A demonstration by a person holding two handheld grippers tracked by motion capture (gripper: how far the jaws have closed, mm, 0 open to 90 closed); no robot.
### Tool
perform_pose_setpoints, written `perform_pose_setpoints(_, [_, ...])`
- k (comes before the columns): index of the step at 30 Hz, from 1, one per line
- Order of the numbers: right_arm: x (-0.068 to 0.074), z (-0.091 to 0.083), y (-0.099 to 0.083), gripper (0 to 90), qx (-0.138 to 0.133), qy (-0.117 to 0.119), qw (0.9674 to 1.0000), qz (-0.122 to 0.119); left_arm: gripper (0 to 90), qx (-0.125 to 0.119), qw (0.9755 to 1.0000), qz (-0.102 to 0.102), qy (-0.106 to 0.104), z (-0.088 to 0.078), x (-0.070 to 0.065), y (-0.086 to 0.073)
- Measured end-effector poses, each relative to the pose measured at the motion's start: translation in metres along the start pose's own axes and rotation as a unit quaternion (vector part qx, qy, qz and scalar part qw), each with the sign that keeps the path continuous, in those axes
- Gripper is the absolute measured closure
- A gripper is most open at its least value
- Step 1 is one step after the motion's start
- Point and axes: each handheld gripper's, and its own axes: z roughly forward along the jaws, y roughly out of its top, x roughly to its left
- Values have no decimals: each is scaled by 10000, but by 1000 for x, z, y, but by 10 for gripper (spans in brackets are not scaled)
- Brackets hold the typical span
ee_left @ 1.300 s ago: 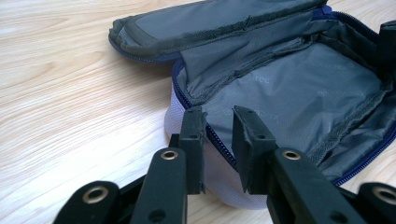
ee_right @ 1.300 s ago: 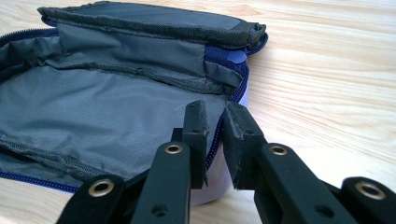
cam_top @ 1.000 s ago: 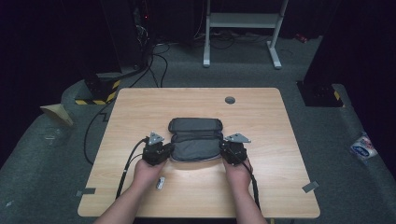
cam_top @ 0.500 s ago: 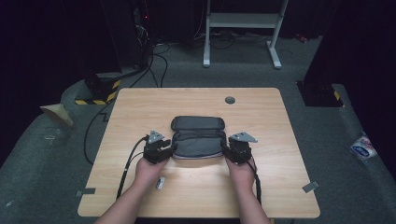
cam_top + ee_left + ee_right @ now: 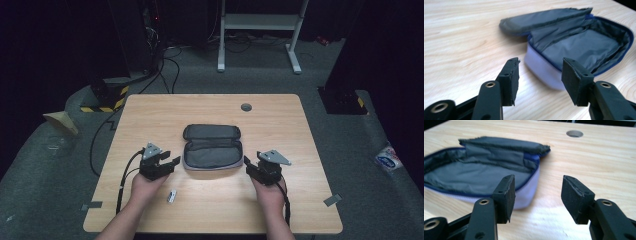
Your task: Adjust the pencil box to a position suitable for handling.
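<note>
- Floor (image 5: 60,165): grey carpet all round the table, with a dark room behind. A white frame stand (image 5: 260,30) sits far beyond both sets of jaws, black cables (image 5: 165,70) trail down to the left of it, and a yellow-and-black striped block (image 5: 102,102) lies off the table's far left corner.
- Table (image 5: 310,130): pale wood. A round cable hole (image 5: 246,107) sits ahead of the right jaws, past the pouch.
- Pouch (image 5: 212,146): grey, zip undone, lid folded back away from the person, dark lining showing, blue zip edging. It lies flat between the two grippers, just ahead of each pair of jaws, touching neither.
- Left gripper (image 5: 167,162): jaws spread wide with nothing between them, pointing at the pouch's near left end.
- Right gripper (image 5: 250,165): jaws likewise wide apart and empty, beside the pouch's right end.
- Small white object (image 5: 171,196): lies on the table behind the left jaws, near the left hand (image 5: 147,185); too small to tell what it is.
</note>
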Motion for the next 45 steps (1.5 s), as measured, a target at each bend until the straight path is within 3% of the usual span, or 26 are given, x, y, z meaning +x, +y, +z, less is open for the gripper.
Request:
perform_pose_setpoints(12, [-19,-14,-28,385,393,-192,9990,34,421,375,9990,107,237,-17,20,-32])
perform_pose_setpoints(14, [-21,-16,-36,367,517,-216,9984,49,415,460,9982,117,353,-19,24,-39])
perform_pose_setpoints(21, [-22,-19,-49,348,856,-310,9958,-59,449,401,9980,143,465,-31,29,-53])
perform_pose_setpoints(22, [-21,-21,-53,346,935,-385,9947,-160,449,404,9980,105,474,-36,31,-56])
perform_pose_setpoints(29, [-18,-25,-58,336,1100,-490,9924,-247,455,407,9979,179,466,-44,31,-60])
perform_pose_setpoints(35, [-18,-25,-58,327,1159,-481,9919,-189,457,658,9974,94,292,-47,19,-64])
perform_pose_setpoints(38, [-18,-25,-58,329,1150,-499,9920,-164,457,608,9981,-2,101,-51,8,-66])
perform_pose_setpoints(40, [-18,-25,-58,329,1160,-477,9920,-141,461,556,9984,113,64,-56,-3,-66])
perform_pose_setpoints(45, [-18,-26,-58,330,1165,-476,9920,-121,481,556,9982,166,-131,-57,-18,-68])
